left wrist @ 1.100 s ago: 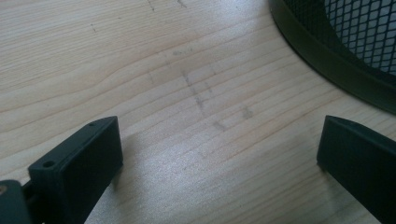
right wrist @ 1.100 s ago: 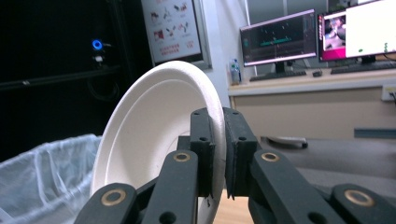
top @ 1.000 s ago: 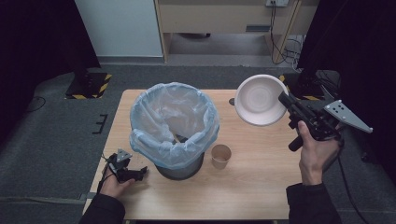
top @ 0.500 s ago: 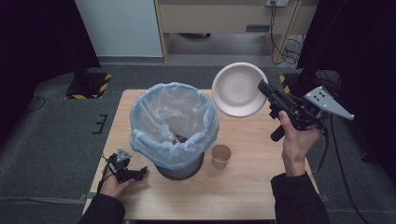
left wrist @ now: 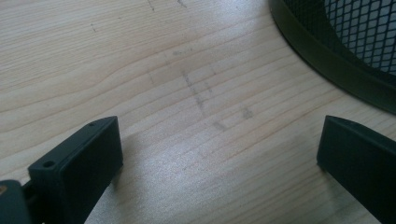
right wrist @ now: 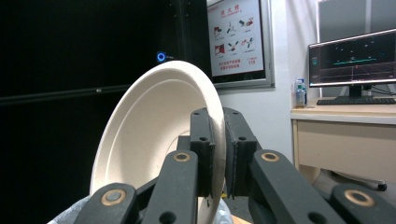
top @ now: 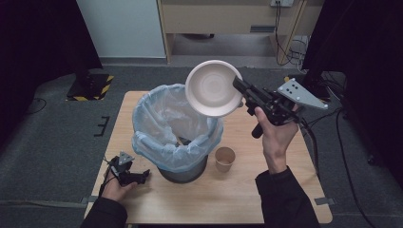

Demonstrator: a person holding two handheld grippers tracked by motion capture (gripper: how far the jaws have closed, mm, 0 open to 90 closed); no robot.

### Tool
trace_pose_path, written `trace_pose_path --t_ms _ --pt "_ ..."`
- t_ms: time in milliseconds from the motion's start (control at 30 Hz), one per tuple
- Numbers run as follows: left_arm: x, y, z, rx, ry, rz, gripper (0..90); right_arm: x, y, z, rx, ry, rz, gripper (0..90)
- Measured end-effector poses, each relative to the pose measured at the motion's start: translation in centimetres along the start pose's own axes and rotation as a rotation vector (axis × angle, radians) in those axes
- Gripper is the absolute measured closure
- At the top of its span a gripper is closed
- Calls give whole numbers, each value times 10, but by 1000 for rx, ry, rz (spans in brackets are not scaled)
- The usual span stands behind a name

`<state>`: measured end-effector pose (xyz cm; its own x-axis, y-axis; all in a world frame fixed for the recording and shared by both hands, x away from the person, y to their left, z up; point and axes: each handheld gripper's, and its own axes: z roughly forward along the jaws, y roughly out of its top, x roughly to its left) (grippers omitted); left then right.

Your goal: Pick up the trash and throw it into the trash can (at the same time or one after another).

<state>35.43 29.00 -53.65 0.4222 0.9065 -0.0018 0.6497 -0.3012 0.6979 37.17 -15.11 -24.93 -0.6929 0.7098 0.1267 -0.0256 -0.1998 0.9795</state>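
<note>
The paper bowl (top: 212, 88) is held on edge above the far right rim of the waste bin (top: 183, 172), its hollow face turned toward the high camera. Its rim is clamped between the closed jaws of the right gripper (top: 239, 84), which is carried in the right hand (top: 275, 135) over the table (top: 247, 199); in the right gripper view the bowl's (right wrist: 154, 135) edge is seen pinched between the two black pads. The bin is a black mesh one lined with a pale blue plastic bag (top: 157, 121). A small brown paper cup (top: 225, 158) stands upright just beside the bin's right side. The left gripper (top: 137, 176) is rested on the table near the bin's base, its jaws spread wide with nothing but bare wood between them.
</note>
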Motion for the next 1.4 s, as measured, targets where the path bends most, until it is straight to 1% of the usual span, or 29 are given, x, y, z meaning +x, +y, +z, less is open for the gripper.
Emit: trace_pose_path --t_ms 67,133,200,233,433,533,567,600,633,667,767,800,833,900,967,1133,1167,1200,1233,1333,1400 --pt "0 0 0 0 0 0 0 5 -3 7 14 6 -9 841" --pt "0 0 0 0 0 0 0 9 -5 13 22 16 -9 841" --pt "0 0 0 0 0 0 0 13 -9 20 30 32 3 841" --pt "0 0 0 0 0 0 0 15 -11 24 38 33 0 841" --pt "0 0 0 0 0 0 0 24 -23 38 83 55 -7 841" --pt "0 0 0 0 0 0 0 27 -30 43 115 65 -12 839" --pt "0 0 0 0 0 0 0 29 -35 46 143 76 -18 837" --pt "0 0 0 0 0 0 0 29 -37 48 160 82 -21 834" --pt "0 0 0 0 0 0 0 30 -40 49 176 82 -31 824" --pt "0 0 0 0 0 0 0 30 -42 50 188 84 -32 801" --pt "0 0 0 0 0 0 0 27 -45 50 196 89 -17 763" --pt "0 0 0 0 0 0 0 23 -44 48 188 87 -9 751" --pt "0 0 0 0 0 0 0 21 -42 45 185 84 -2 743" --pt "0 0 0 0 0 0 0 16 -39 41 184 67 -5 722" --pt "0 0 0 0 0 0 0 10 -35 35 171 57 4 701" --pt "0 0 0 0 0 0 0 -6 -30 18 169 4 -6 624" --pt "0 0 0 0 0 0 0 -9 -30 14 173 -9 -7 613" --pt "0 0 0 0 0 0 0 -12 -30 11 185 -28 -19 595" --pt "0 0 0 0 0 0 0 -16 -32 7 189 -46 -26 583" --pt "0 0 0 0 0 0 0 -26 -39 -2 193 -69 -23 545" --pt "0 0 0 0 0 0 0 -32 -45 -7 204 -85 -21 538"
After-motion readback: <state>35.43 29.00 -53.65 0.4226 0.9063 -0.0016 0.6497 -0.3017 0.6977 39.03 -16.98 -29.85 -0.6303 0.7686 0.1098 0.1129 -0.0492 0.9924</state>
